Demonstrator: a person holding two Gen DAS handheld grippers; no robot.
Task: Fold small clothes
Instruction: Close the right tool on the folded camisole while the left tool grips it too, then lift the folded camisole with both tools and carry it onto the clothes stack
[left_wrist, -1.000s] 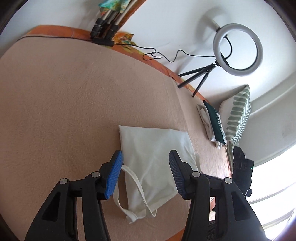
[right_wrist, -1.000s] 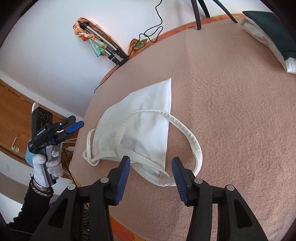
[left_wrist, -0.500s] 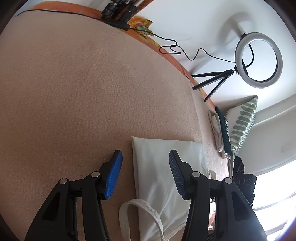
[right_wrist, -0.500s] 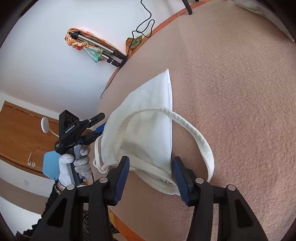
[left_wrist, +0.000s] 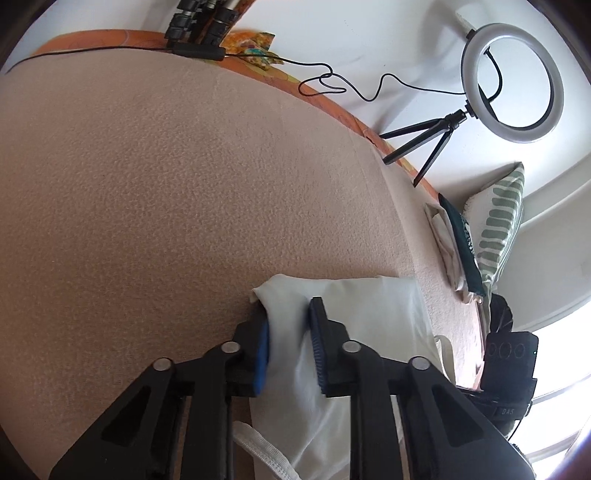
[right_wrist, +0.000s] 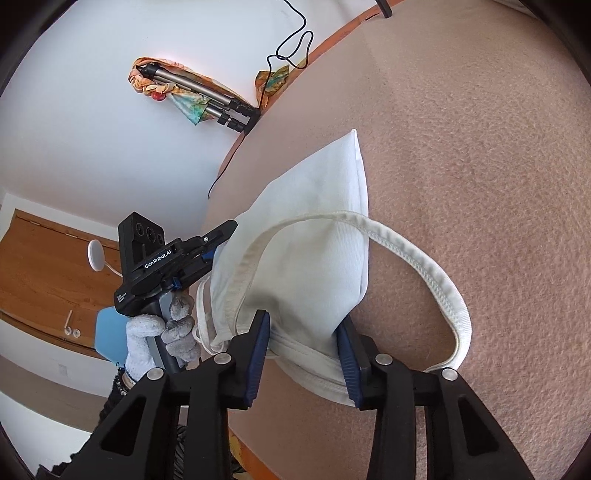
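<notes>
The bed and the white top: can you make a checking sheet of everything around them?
Surface: beige blanket over the bed.
Job's things: white tank top, partly folded, one strap looped out on the blanket.
Clutter: folded clothes and striped pillow at the far edge.
Grippers: left gripper has just closed, pinching a corner; right gripper has been closing around the hem.
Cables: black cable along the wall.
Surroundings: ring light, folded tripod, wooden door.
</notes>
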